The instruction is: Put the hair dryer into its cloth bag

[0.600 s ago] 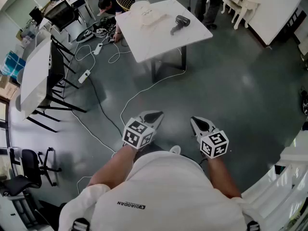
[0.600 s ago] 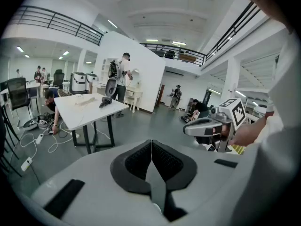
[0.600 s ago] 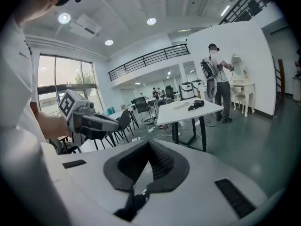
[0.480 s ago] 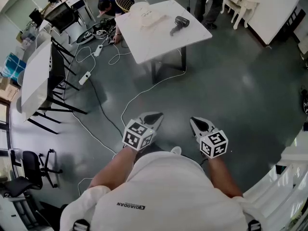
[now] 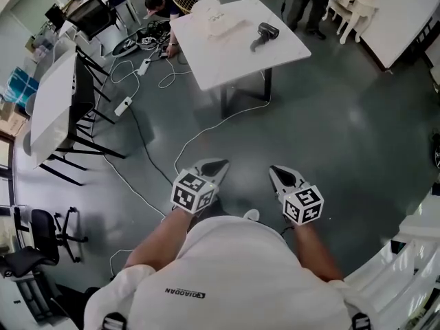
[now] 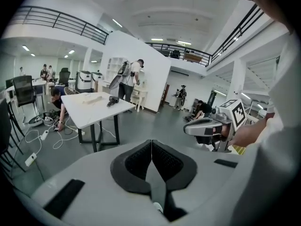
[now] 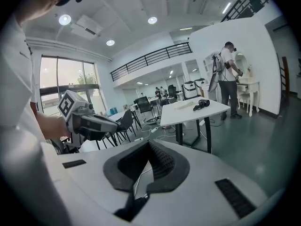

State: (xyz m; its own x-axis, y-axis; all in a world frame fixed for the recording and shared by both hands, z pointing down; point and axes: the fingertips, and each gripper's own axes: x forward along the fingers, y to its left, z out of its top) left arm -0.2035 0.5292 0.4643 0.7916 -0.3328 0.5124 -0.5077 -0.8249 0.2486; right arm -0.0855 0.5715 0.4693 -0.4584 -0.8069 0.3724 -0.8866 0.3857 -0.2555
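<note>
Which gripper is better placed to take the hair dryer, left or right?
Right, slightly. Both are shut, empty and far from the table, but the hair dryer lies toward the right gripper, the cloth bag toward the left gripper.

Black hair dryer (image 5: 264, 34), cream cloth bag (image 5: 218, 20), white table (image 5: 234, 58).

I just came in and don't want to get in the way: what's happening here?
A person stands on the open floor, well short of the white table, with a pair of tongs in each hand. The left tongs and the right tongs are both shut and empty. The hair dryer lies on the table beside its cloth bag, and nothing touches either. The bagging has not begun.
</note>
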